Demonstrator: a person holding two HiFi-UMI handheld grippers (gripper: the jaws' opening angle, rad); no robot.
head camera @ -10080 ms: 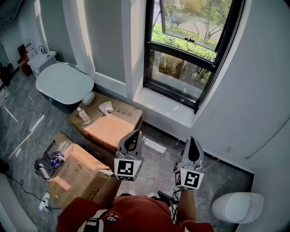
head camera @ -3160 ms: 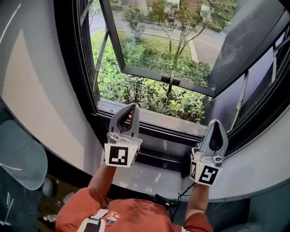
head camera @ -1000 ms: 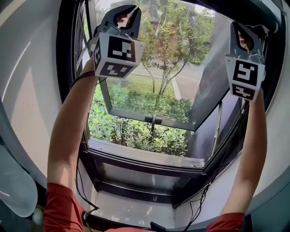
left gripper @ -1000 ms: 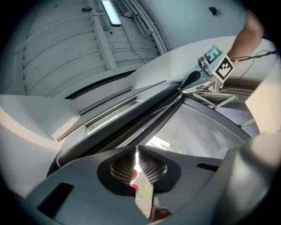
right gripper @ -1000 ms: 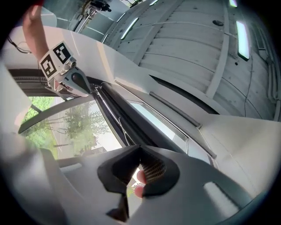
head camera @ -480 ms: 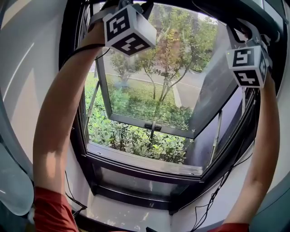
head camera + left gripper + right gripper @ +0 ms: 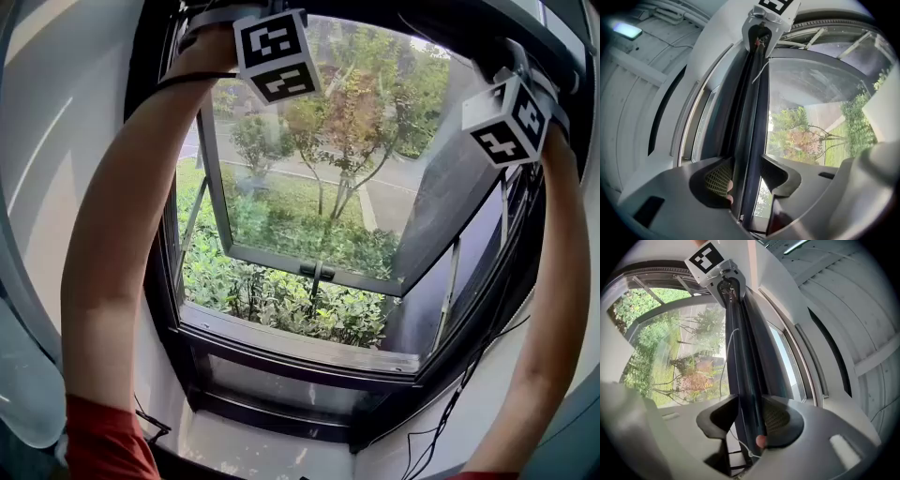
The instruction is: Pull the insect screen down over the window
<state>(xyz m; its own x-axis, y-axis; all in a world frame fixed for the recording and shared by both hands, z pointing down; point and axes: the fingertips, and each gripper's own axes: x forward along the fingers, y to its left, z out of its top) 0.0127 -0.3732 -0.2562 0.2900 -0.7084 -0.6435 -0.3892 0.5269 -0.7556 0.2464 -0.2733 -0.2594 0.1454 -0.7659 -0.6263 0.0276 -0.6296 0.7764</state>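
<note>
Straddling screen bar [image 7: 751,117] w/ my left gripper [image 7: 745,176] & right gripper [image 7: 749,420]; jaws just opened wide, bar loose btwn, window frame [image 7: 155,281] edge close.

Head view: left claw [image 7: 745,174] and right claw [image 7: 750,420] jaws behind their marker cubes [image 7: 277,54].

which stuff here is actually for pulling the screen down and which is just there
For the job: left gripper, right gripper: jaws have just been opening, dark bar between them; window frame.
Just there: open sash, its handle, cable, shrubs outside.
</note>
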